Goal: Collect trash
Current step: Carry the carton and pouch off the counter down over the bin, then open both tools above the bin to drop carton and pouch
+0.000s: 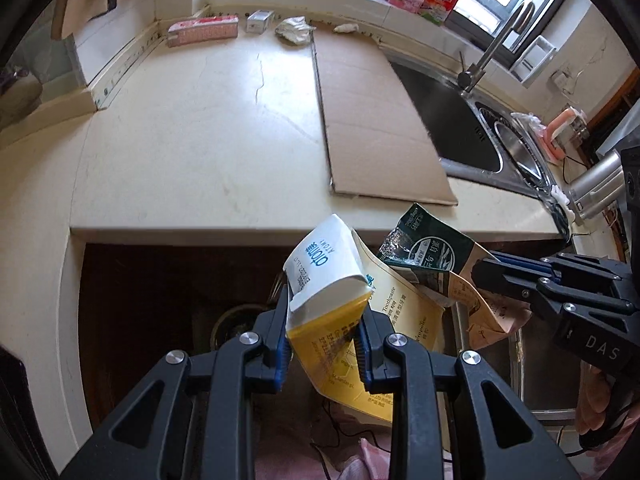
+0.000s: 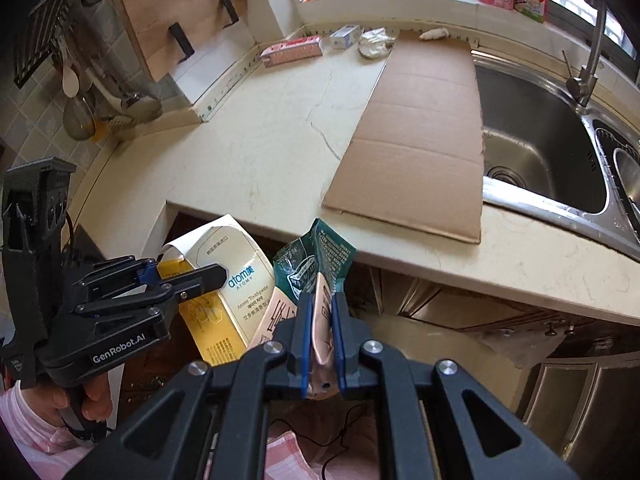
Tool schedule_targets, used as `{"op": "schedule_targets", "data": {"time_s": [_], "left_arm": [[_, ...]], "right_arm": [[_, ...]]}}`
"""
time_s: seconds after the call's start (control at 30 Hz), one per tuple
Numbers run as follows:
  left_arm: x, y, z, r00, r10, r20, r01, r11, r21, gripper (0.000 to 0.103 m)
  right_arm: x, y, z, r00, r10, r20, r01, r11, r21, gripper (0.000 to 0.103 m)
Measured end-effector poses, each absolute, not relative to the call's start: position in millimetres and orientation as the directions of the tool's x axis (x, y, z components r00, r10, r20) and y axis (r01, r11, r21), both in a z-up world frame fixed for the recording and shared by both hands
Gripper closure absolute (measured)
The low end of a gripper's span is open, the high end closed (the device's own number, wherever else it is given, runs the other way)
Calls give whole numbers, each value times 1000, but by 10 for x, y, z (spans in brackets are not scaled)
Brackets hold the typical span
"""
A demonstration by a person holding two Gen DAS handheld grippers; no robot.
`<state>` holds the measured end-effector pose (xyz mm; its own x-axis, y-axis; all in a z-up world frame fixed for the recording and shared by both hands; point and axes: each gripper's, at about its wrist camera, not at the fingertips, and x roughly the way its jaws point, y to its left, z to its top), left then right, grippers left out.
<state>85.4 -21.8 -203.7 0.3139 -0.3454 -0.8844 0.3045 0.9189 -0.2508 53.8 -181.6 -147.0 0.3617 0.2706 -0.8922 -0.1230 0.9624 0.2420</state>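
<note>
Both grippers hold trash just off the front edge of the table.

The left gripper [image 1: 324, 344] has its fingers clenched on a yellow and white toothpaste box [image 1: 328, 300], flattened and bent over at the top, held in the air in front of the table [image 1: 200, 128]. Just beside it, the right gripper [image 2: 320, 344] has its fingers clenched on a crumpled green and tan wrapper [image 2: 316, 264], also off the table and over the dark space below its edge. The two pieces of trash are near each other, nearly touching. On the table, a flat sheet of cardboard [image 1: 372, 120] lies next to the steel sink [image 2: 536, 136], one edge lying over its rim. Along the back wall sit a pink box [image 1: 202, 31], a small white box [image 1: 259, 21] and a crumpled tissue [image 1: 294, 30].
</note>
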Motion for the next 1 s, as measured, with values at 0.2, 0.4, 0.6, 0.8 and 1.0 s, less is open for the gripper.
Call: {"op": "schedule_targets", "data": {"time_s": [0.2,0.4,0.6,0.8,1.0], "left_arm": [[687,-53,-2646,248,-239,-939,198,961,-192,78],[572,117,-3286,213,-147,-966,126,985,-122,78],[595,294,-3957,178,-120,-977,66,992,-110,78],[689,394,-4554,165,-114,-980,42,993,-108,78],[731,422,-5235,124,-107,-987,2,994,-107,78]], "right_arm": [[492,-1608,-1906,303,293,-907,-216,948,234,94],[497,-1392,-2555,250,305,-919,-233,940,249,94],[536,-1223,-3243,214,288,-933,-211,947,244,94],[595,-1123,-3973,173,252,-952,-174,959,223,94],[710,-992,-4716,138,217,-966,-184,964,190,93]]}}
